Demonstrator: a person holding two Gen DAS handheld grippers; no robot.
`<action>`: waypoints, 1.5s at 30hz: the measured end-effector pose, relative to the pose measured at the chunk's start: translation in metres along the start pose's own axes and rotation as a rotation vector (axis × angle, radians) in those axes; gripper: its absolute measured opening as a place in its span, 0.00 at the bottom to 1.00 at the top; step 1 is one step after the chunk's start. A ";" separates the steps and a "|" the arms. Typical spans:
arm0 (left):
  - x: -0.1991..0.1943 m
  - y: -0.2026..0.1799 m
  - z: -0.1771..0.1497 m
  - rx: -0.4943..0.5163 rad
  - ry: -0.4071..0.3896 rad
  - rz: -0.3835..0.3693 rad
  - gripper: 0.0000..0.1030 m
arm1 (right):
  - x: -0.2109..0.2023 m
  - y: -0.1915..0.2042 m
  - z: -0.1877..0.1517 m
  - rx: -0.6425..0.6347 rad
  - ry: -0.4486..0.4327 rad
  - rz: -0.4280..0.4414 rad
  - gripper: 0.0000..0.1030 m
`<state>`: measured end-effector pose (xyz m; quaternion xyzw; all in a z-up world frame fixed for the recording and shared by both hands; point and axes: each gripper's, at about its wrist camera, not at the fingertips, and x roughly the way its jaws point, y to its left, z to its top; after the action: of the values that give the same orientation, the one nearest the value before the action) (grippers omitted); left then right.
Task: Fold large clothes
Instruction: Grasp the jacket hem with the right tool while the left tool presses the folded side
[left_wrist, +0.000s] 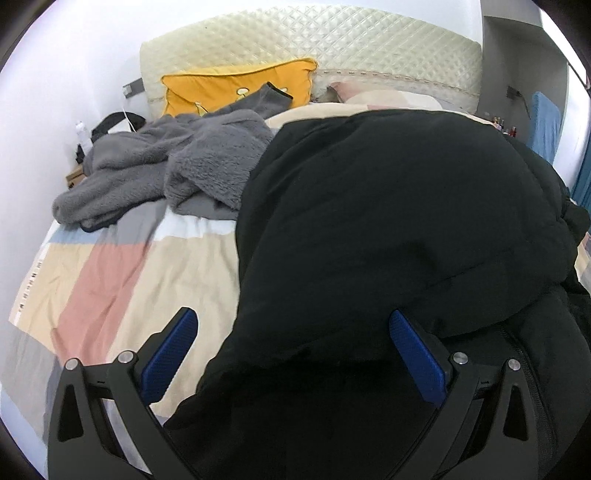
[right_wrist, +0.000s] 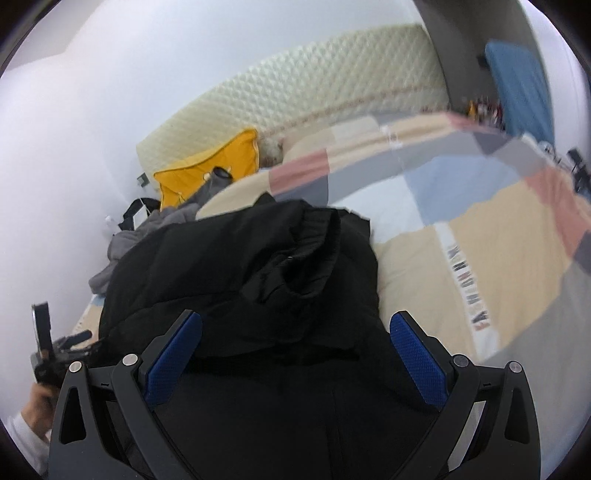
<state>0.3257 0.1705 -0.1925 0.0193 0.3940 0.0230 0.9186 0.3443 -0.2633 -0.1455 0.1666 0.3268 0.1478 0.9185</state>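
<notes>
- Nearest the cameras, the left claw (left_wrist: 293, 345) and the right claw (right_wrist: 295, 345) both stand spread wide, pinching nothing, black cloth between their blue pads
- Under them the black padded coat (left_wrist: 388, 221) lies heaped on the bed (left_wrist: 110, 280); it looks soft, bulky and slippery, best pinched at a hem or the zip edge
- Farther off lies a grey fleece garment (left_wrist: 159, 173)
- Printed marks on the bedcover cannot be read
</notes>
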 end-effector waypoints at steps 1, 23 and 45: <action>0.001 -0.002 -0.001 -0.002 0.003 -0.001 1.00 | 0.005 -0.003 0.001 0.014 0.005 0.018 0.99; 0.020 -0.005 -0.009 0.027 0.061 0.002 1.00 | 0.001 0.039 0.041 -0.033 -0.107 0.148 0.13; -0.008 0.041 0.009 -0.153 -0.100 0.192 1.00 | 0.029 0.047 0.016 -0.130 -0.031 -0.007 0.18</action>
<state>0.3253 0.2110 -0.1779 -0.0121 0.3411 0.1400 0.9295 0.3688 -0.2129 -0.1306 0.1080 0.3029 0.1629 0.9328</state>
